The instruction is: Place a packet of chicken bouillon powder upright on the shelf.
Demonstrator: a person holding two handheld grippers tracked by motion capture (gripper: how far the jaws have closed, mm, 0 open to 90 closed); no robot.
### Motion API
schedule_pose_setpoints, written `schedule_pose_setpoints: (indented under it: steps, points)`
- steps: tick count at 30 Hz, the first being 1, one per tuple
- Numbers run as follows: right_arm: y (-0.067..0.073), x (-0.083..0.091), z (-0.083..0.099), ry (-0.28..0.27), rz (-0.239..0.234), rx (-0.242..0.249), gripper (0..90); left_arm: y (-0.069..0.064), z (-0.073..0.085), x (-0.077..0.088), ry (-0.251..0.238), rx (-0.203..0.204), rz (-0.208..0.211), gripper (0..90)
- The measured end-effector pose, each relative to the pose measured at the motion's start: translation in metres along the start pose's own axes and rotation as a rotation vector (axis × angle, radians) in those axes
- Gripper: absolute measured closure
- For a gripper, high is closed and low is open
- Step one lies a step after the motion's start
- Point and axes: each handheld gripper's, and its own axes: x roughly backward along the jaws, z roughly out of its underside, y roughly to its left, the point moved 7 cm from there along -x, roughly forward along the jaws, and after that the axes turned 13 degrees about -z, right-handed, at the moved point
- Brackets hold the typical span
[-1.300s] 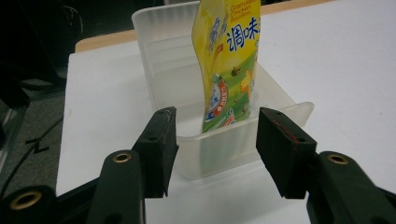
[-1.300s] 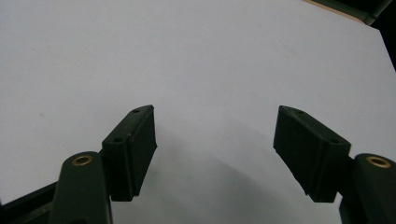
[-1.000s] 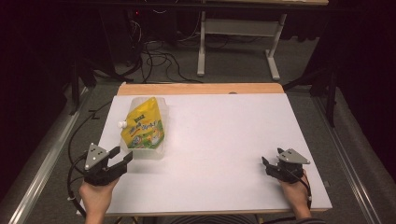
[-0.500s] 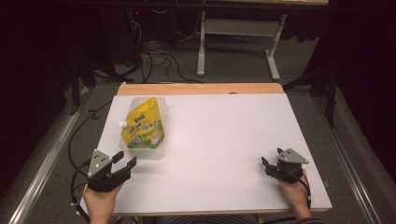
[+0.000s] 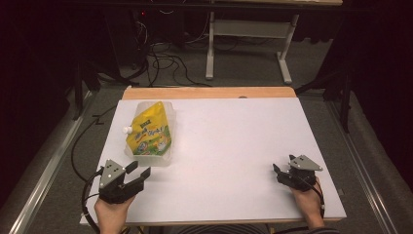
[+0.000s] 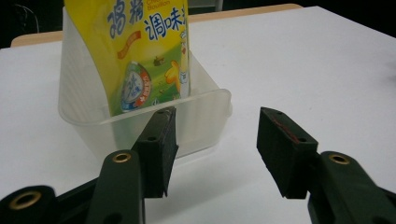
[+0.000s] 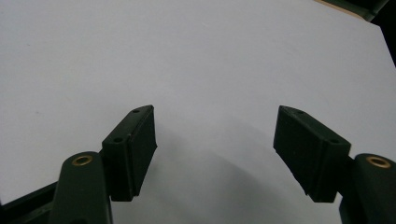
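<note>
A yellow spouted pouch [image 5: 148, 132] with printed labels lies in a clear plastic tub [image 5: 160, 159] on the left part of the white table. In the left gripper view the pouch [image 6: 144, 51] leans inside the tub [image 6: 210, 112], just beyond the jaws. My left gripper [image 5: 138, 174] sits near the front left edge, a little short of the tub, open with nothing between its jaws; the same gap appears up close [image 6: 215, 149]. My right gripper [image 5: 284, 169] rests at the front right, open over bare table [image 7: 215, 154].
The white table top [image 5: 234, 141] has a wooden strip [image 5: 209, 92] along its far edge. Beyond it stand a grey desk frame [image 5: 243, 48] and loose cables [image 5: 160, 58] on the floor. A metal rail [image 5: 44, 165] runs along the left side.
My left gripper has drawn back from the tub toward the front edge of the table. The right gripper has stayed put.
</note>
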Motion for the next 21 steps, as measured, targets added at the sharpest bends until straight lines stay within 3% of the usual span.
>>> schedule_pose_setpoints:
  steps: [21]
  points:
    - [-0.001, 0.003, -0.001, -0.026, 0.003, -0.005, 29.7, -0.043, -0.003, -0.025, 0.018, -0.051, 0.091, 45.5]
